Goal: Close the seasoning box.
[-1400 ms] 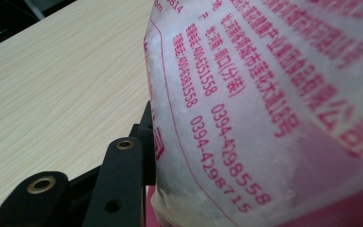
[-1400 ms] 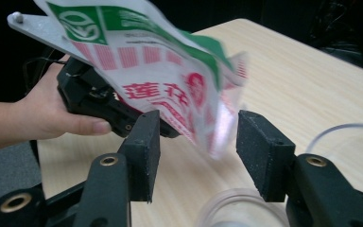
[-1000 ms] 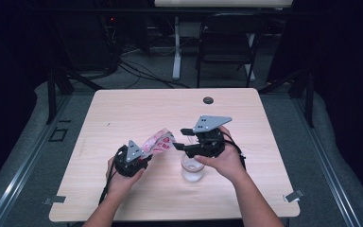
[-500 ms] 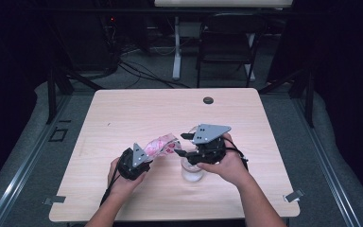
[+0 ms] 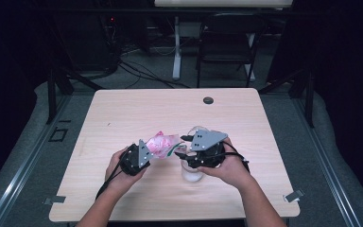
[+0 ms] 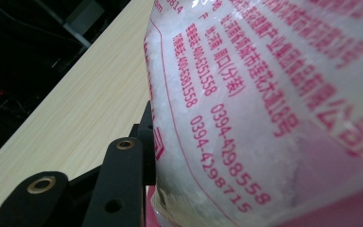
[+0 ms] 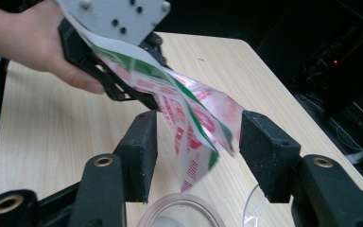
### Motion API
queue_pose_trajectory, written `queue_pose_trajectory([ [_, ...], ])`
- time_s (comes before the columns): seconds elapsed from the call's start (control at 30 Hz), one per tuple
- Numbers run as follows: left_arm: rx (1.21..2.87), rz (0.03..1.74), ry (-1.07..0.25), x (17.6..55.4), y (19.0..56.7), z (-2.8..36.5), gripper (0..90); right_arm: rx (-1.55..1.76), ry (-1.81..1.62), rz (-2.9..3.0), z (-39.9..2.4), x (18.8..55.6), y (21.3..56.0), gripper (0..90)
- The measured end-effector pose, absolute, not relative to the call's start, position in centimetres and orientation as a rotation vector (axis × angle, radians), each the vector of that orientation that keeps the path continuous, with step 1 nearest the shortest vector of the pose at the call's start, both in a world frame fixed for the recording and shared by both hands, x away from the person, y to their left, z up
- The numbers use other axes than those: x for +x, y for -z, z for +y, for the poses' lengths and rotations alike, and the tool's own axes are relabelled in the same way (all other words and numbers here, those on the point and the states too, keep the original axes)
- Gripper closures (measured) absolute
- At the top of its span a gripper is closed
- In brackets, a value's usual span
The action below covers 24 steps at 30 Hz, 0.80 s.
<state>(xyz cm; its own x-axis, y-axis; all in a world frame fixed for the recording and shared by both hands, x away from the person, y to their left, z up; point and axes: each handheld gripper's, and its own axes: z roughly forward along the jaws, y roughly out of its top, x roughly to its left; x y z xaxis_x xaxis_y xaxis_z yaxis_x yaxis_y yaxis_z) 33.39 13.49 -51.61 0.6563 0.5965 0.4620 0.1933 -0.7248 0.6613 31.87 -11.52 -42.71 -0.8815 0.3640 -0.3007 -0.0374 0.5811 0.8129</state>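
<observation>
left claw (image 5: 147,154) pinches the pink bag (image 5: 163,143); right claw (image 7: 196,151) has just spread around its mouth above the cup (image 5: 191,171). next, tip and pour.

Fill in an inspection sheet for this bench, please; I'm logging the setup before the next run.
Surface: light wooden table, with a small dark round spot near its far edge.
Job's things: pink-printed bag of white grains, tilted with its mouth over a clear cup.
Clutter: nothing seen.
Grippers: left gripper shut on the bag; right gripper open, its jaws either side of the bag's mouth, pads not touching, having just opened further.
Cables: one trails from the left gripper; a tangle lies on the floor beyond the table.
Surroundings: dark room, folding chair behind the table.
</observation>
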Motion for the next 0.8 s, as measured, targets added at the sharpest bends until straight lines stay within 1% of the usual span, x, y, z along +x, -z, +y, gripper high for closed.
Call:
queue_pose_trajectory([
  [0.17, 2.319, 0.561, -0.924, 33.5, 51.8, 12.7, 62.9, 0.247, -1.219, 2.399, -11.3, 31.9, 43.2, 50.9],
  [0.33, 2.327, 0.528, -0.927, 33.3, 51.8, 12.2, 62.9, 0.261, -1.202, 2.448, -11.3, 32.1, 43.7, 60.4],
  [0.53, 2.328, 0.499, -0.967, 32.9, 51.7, 11.8, 62.9, 0.276, -1.186, 2.491, -11.2, 32.3, 43.9, 67.7],
  [0.6, 2.325, 0.496, -0.978, 32.9, 51.8, 11.6, 62.9, 0.299, -1.203, 2.511, -11.3, 32.3, 44.0, 72.6],
  [0.67, 2.324, 0.497, -0.974, 32.8, 51.8, 11.6, 62.9, 0.307, -1.207, 2.513, -11.3, 32.3, 44.0, 73.6],
  [0.8, 2.323, 0.486, -0.986, 32.7, 52.1, 11.3, 62.9, 0.327, -1.197, 2.533, -11.2, 32.3, 44.2, 79.7],
])
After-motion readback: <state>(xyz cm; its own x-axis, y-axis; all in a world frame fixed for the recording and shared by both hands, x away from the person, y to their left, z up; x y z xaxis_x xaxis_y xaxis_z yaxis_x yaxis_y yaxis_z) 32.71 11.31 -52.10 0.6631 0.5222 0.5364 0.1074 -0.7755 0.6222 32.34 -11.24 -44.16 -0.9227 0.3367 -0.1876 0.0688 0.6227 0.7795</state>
